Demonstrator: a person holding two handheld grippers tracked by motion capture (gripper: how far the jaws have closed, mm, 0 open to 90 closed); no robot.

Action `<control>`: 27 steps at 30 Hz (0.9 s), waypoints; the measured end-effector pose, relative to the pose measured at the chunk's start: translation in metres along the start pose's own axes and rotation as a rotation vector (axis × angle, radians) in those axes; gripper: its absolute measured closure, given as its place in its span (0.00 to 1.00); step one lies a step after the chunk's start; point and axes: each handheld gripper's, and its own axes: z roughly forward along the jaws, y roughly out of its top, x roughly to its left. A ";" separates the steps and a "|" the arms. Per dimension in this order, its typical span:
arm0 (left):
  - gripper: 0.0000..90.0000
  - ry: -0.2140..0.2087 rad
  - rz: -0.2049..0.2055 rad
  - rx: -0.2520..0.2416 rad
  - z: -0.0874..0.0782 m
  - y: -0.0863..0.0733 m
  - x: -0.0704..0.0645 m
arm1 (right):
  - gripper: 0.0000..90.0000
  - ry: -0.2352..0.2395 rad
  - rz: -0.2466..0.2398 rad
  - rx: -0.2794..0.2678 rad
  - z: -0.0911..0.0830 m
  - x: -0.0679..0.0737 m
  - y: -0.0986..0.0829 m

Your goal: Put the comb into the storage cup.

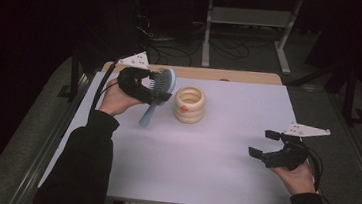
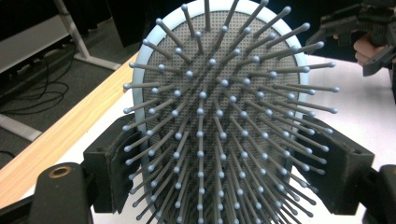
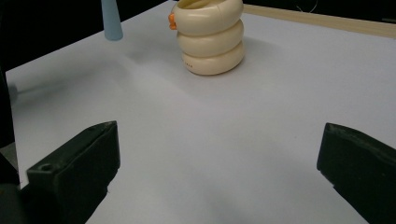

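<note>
While my left gripper [image 1: 156,90] clamps a pale blue hairbrush [image 1: 160,87] (bristles facing its camera) beside the cream ringed cup [image 1: 189,104], my right gripper [image 1: 265,144] hovers released above the desk [image 1: 202,169].

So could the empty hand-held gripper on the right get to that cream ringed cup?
Probably yes: the right hand-held gripper is open and holds nothing, and bare table lies between it and the cup.

A pale tabletop [image 1: 204,154] with a wooden far edge carries a cream ringed cup [image 1: 189,104], standing upright near that edge.
</note>
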 end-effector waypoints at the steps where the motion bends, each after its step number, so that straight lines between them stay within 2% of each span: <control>1: 0.22 0.000 -0.002 -0.001 0.000 0.001 0.001 | 0.00 0.000 0.000 0.001 0.000 0.000 0.000; 11: 0.22 0.010 -0.012 -0.026 -0.001 0.014 0.010 | 0.00 0.000 0.004 -0.002 0.000 0.000 0.000; 16: 0.22 0.015 0.000 -0.022 0.000 0.024 0.011 | 0.00 0.001 0.005 -0.003 -0.001 0.000 0.000; 27: 0.22 0.010 0.020 -0.048 0.001 0.048 0.013 | 0.00 0.001 0.009 -0.012 -0.003 0.000 0.000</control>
